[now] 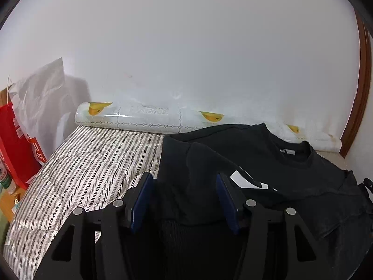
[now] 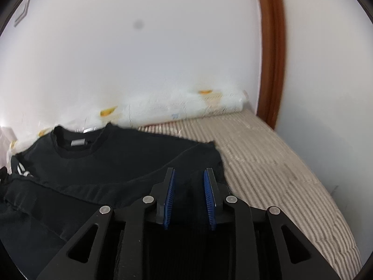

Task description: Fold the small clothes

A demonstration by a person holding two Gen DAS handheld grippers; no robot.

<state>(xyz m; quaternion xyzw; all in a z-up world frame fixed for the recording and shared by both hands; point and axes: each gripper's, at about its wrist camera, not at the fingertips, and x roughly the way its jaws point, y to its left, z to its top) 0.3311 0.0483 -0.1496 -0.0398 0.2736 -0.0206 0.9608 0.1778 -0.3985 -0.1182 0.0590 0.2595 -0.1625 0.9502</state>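
We saw a black shirt (image 1: 268,158) with a white print, its sleeves folded inward, on the striped bed (image 1: 93,163); both grippers' (image 1: 184,191) (image 2: 189,186) jaws stood open over it.

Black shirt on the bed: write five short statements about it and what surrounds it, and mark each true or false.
1. The black shirt lies on a striped bed cover. True.
2. The shirt's neck opening points towards the wall. True.
3. The left tongs are shut tight with nothing between them. False: their pads stand apart, with black cloth between them.
4. A red bag stands at the left edge of the left wrist view. True.
5. The door frame beside the bed is painted green. False: it is brown wood.
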